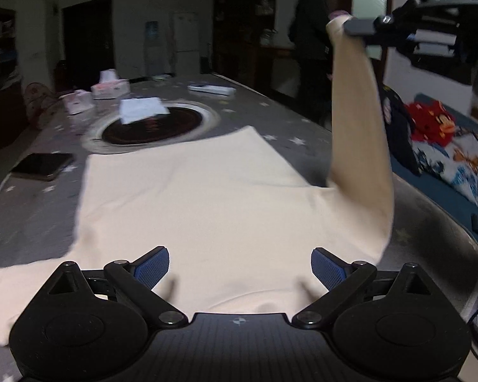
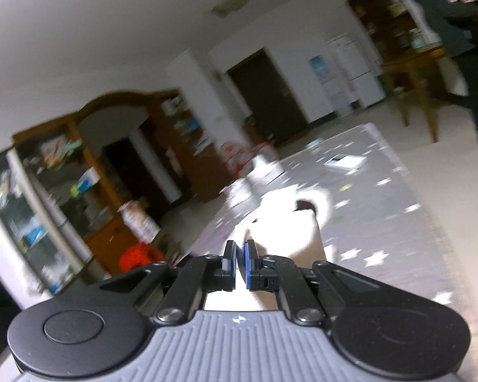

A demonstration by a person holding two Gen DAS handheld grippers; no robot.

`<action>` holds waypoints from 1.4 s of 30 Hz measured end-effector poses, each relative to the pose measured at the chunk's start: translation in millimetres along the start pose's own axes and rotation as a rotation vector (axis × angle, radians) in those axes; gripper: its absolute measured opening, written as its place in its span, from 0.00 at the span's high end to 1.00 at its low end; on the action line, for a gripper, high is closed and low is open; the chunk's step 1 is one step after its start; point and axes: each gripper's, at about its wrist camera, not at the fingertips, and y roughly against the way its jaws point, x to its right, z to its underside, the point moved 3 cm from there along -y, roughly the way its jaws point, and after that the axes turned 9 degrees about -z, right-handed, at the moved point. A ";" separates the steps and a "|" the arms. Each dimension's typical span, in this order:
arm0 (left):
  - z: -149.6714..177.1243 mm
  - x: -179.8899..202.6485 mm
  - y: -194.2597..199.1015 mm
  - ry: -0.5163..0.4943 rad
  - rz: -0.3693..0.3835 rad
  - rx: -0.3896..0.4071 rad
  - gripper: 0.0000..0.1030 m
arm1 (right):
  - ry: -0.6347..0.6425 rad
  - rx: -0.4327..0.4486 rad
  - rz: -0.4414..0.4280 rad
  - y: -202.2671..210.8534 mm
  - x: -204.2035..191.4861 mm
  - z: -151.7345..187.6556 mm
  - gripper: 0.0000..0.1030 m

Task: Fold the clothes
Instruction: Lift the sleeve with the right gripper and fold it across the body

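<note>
Left wrist | grey star-print table [image 1: 28, 219] | cream garment [image 1: 191, 197] flat | left hand-held gripper [image 1: 240, 267] wide open, empty | right hand-held gripper [image 2: 241, 262] pinching sleeve [image 1: 353, 127]

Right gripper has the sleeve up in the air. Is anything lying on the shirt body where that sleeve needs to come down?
Nothing visible does. The right gripper holds the sleeve raised, and the shirt body lies bare below it. The left gripper is open over the near edge. The phone and folded cloth sit off the shirt.
</note>
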 end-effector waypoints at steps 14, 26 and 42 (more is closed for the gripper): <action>30.5 -80.9 22.9 0.143 -0.114 -0.016 0.05 | 0.014 -0.335 -0.149 -126.3 -64.3 102.9 0.93; 22.9 -80.9 13.8 0.148 -0.086 -0.004 0.13 | 0.114 -0.374 0.014 -55.4 -33.9 112.1 0.70; 17.4 -88.9 -8.8 0.163 -0.108 -0.026 0.29 | 0.277 -0.385 0.198 -37.7 0.3 107.8 0.71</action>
